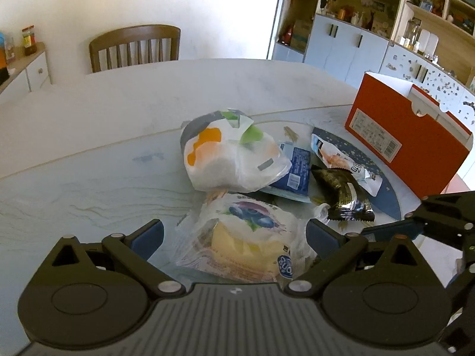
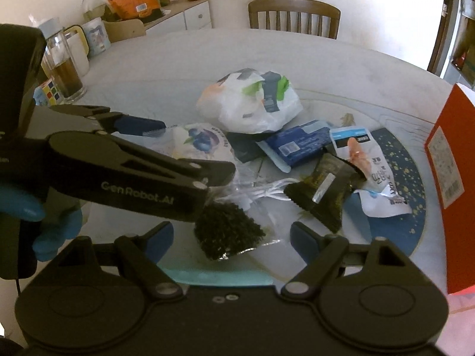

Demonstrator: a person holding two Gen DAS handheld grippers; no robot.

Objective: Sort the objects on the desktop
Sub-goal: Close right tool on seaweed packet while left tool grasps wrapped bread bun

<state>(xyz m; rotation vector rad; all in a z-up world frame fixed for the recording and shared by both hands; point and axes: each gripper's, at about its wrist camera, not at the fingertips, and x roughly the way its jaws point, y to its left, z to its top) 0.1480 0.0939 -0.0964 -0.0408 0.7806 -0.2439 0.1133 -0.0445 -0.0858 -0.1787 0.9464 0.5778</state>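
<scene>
Now | left hand-held gripper (image 1: 234, 235) wide, straddling blueberry cake packet (image 1: 246, 237), pads apart from it | right hand-held gripper (image 2: 231, 237) wide above black-granule bag (image 2: 228, 234) | tabletop (image 1: 89, 184) cluttered

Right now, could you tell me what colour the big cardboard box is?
The box is orange-red with a white inside, clearest in the left wrist view.

Both wrist cameras looked steeply down, close over the table (image 1: 89, 136); both views shared the snack pile and far chair (image 2: 294, 14).

wooden chair (image 1: 135, 46), wall cabinets (image 1: 350, 38), kettle (image 2: 77, 46)
</scene>
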